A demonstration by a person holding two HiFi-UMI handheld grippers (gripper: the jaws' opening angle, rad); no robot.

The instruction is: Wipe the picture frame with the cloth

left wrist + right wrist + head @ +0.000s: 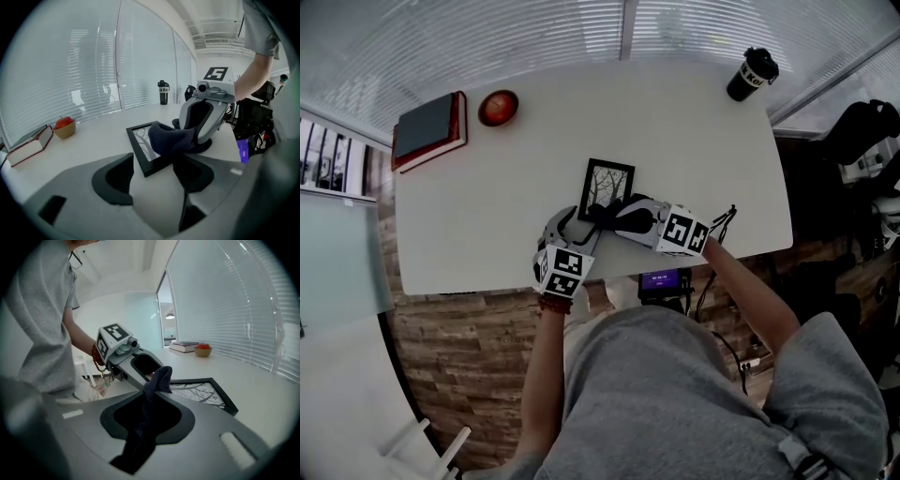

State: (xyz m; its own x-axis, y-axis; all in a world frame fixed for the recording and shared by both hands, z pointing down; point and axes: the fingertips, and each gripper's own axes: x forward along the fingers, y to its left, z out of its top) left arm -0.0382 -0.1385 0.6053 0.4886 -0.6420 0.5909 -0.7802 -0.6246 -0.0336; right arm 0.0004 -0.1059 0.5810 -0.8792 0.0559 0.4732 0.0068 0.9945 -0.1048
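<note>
A black picture frame (607, 183) with a tree drawing lies flat on the white table (487, 216), near its front edge. My right gripper (605, 216) comes in from the right and is shut on a dark cloth (602, 213). The cloth (171, 138) rests on the frame's (140, 138) near end, bunched up in front of the jaws (157, 380). My left gripper (153, 163) stands wide at the frame's near left corner, and that corner lies between its pads. Whether the pads press on the frame I cannot tell. In the right gripper view the left gripper (136, 364) sits just beyond the cloth.
A red-edged book (431, 127) and a bowl with a red apple (498, 107) sit at the table's far left. At the far right corner stands a black tumbler (752, 73). Window blinds run behind the table. Below its front edge are a brick wall and a small lit screen (661, 279).
</note>
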